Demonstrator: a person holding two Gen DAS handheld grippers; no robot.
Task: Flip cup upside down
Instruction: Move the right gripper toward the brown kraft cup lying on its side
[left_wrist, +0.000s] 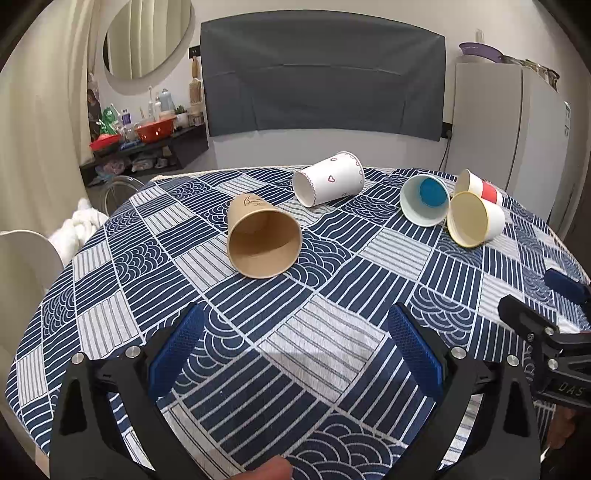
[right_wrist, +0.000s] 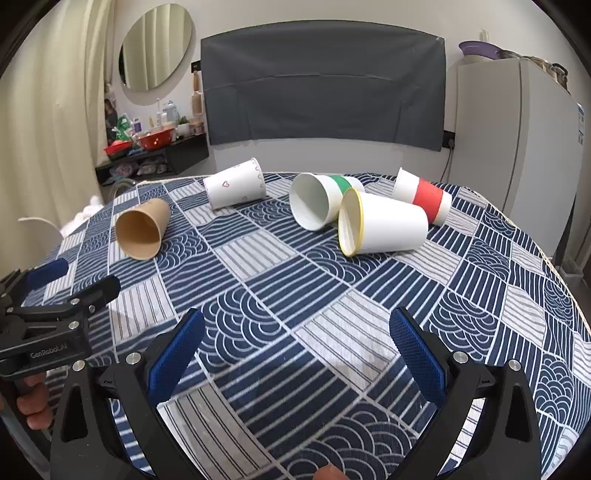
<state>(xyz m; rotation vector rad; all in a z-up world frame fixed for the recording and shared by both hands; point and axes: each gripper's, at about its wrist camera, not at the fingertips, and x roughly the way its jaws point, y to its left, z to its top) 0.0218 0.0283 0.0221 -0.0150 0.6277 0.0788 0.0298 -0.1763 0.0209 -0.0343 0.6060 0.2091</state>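
Left wrist view shows five paper cups lying on their sides on the blue-and-white patterned tablecloth (left_wrist: 332, 325), none of them turned mouth-down, so by my reading the flipping has not started and every cup is left to do. The plain brown kraft paper cup (left_wrist: 263, 236) lies nearest this gripper, its mouth facing the camera. Behind it lies the white paper cup printed with small hearts (left_wrist: 330, 178), on its side with its mouth to the left. To the right sit three close together: the white paper cup with a blue inner base (left_wrist: 424, 201), the white paper cup with a yellow rim (left_wrist: 474, 218) just beside it, apparently touching, and the white paper cup with a red band (left_wrist: 480, 186) behind them.

The left gripper (left_wrist: 295, 341) is spread wide, its blue-padded fingers well apart with only cloth between them; it holds nothing and touches no cup.

In the right wrist view the right gripper (right_wrist: 295, 347) is likewise spread wide and empty, hovering over bare cloth. The yellow-rimmed cup (right_wrist: 384, 223) is the nearest to it, though well apart from its fingertips. I judge either gripper must first approach a cup before any turning can begin.
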